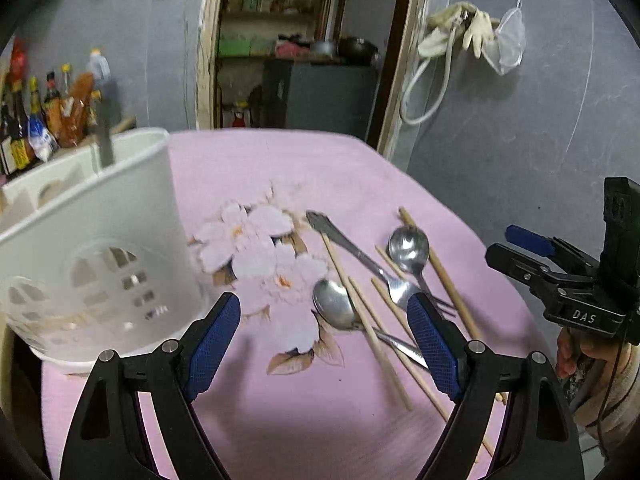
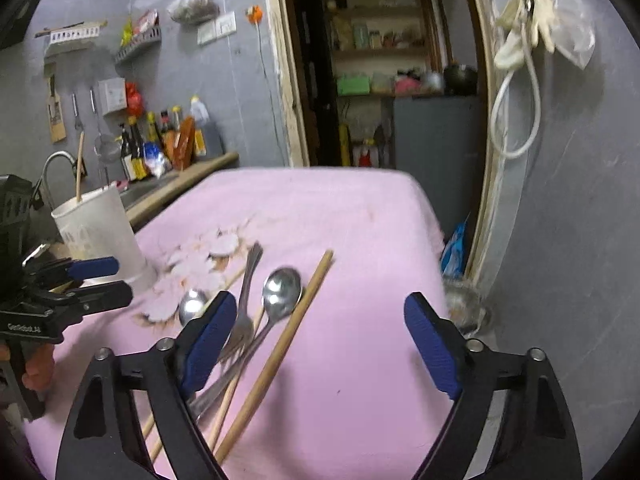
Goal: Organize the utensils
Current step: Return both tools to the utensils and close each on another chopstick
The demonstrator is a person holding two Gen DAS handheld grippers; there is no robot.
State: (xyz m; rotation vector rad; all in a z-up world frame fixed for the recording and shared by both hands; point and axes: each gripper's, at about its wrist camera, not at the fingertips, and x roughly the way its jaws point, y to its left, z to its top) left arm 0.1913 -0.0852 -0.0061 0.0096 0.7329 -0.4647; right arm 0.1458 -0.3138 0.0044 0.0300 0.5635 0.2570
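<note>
Two blue-padded grippers, left gripper (image 1: pixel 324 344) and right gripper (image 2: pixel 320 344), hung wide open and empty. Wooden chopsticks (image 1: pixel 370 322) and steel spoons (image 1: pixel 334 304) lay lengthwise ahead, nearer the right; the white slotted plastic holder (image 1: pixel 96 240) stood left.

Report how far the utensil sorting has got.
Barely begun. Done: one chopstick stands in the white holder. In hand: nothing; left gripper and right gripper are open. Left: two spoons, a fork and loose chopsticks on the pink cloth.
</note>
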